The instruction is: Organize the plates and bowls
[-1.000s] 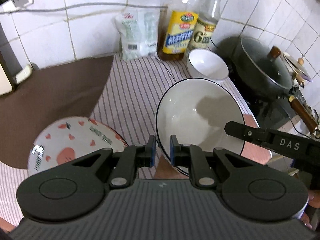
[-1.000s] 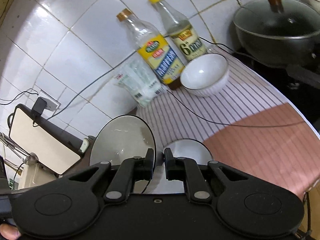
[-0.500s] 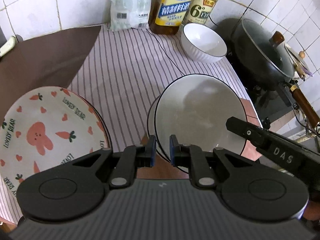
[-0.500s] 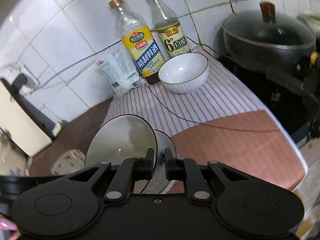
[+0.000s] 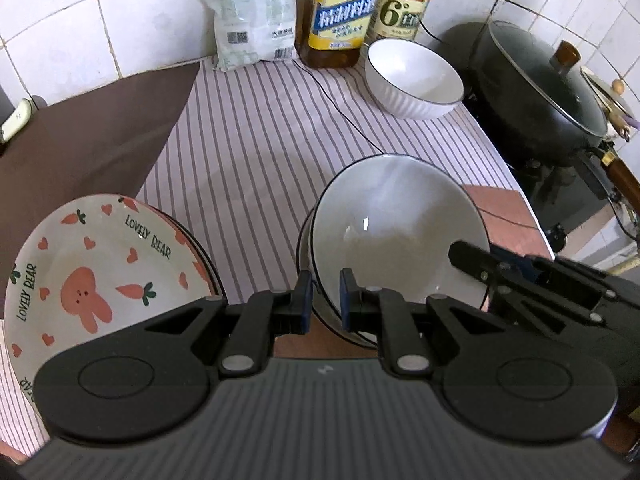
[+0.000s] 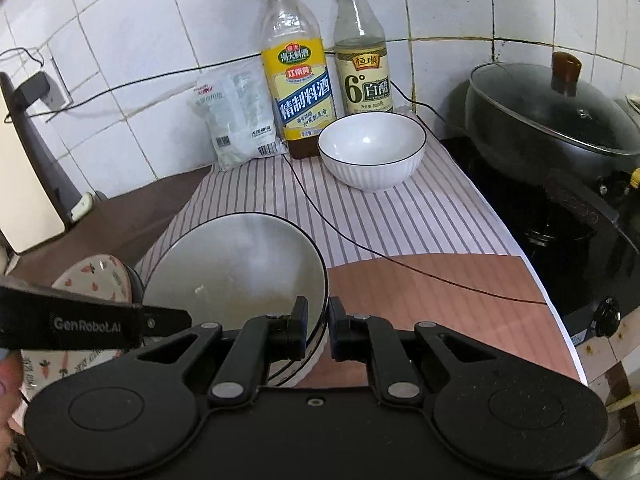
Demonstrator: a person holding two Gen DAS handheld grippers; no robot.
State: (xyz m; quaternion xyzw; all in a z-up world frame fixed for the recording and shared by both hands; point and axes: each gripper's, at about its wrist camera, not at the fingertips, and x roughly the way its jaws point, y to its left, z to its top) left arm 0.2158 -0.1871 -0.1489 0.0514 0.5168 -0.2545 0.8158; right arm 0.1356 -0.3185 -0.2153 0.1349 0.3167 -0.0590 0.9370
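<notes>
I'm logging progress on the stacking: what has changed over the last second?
Both grippers, left gripper and right gripper, each shut on the black-rimmed plate, have carried it down toward the counter. The rabbit plate and white bowl stayed put.

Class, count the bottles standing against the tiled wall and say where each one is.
2. The yellow-labelled bottle stands behind the white ribbed bowl, beside the white bag; the clear vinegar bottle stands to its right.
</notes>
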